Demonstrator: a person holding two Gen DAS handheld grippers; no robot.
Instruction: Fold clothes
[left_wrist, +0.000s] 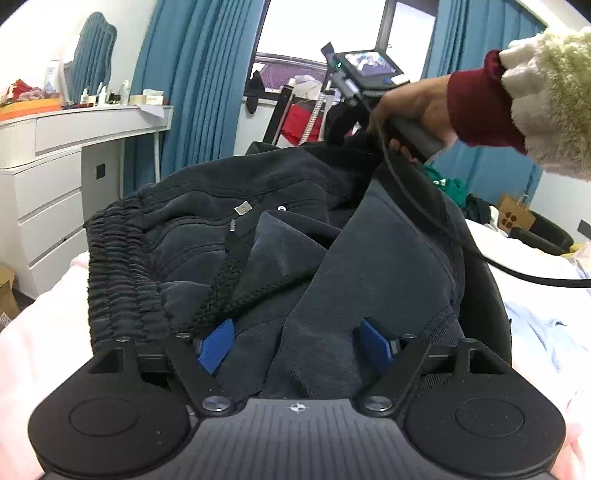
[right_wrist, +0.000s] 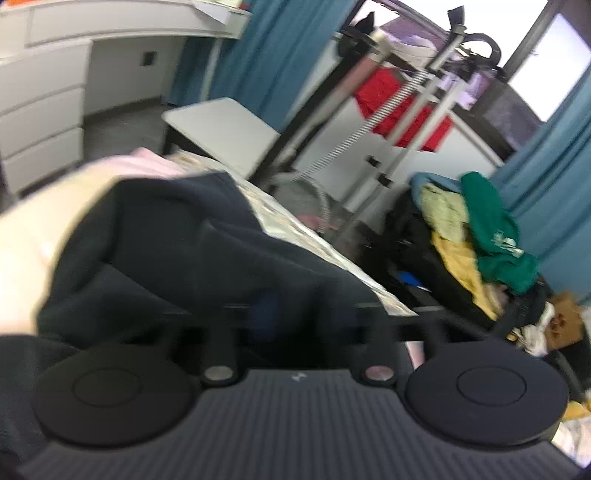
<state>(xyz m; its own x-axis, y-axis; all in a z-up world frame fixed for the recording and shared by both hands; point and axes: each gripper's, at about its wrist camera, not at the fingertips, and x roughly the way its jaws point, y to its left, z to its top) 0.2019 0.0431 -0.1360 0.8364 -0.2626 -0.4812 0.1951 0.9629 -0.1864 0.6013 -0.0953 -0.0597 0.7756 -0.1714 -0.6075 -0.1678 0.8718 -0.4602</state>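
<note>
The left gripper stands with its blue pads spread wide, dark cloth bunched between them but not pinched. That cloth is a pair of dark grey sweatpants heaped on the bed – elastic waistband to the left, a knitted drawstring trailing across the folds, a small tag near the top. At the far upper edge of the heap the person's right hand, in a red cuff under a fleecy sleeve, grips the other tool, a black cable running down from it across the trousers.

In the blurred right wrist view the right gripper is drawn nearly closed, its fingers buried in the same dark fabric – pinching a fold. Beyond lie a pile of green and yellow clothes, a clothes rack, teal curtains and a white dresser
</note>
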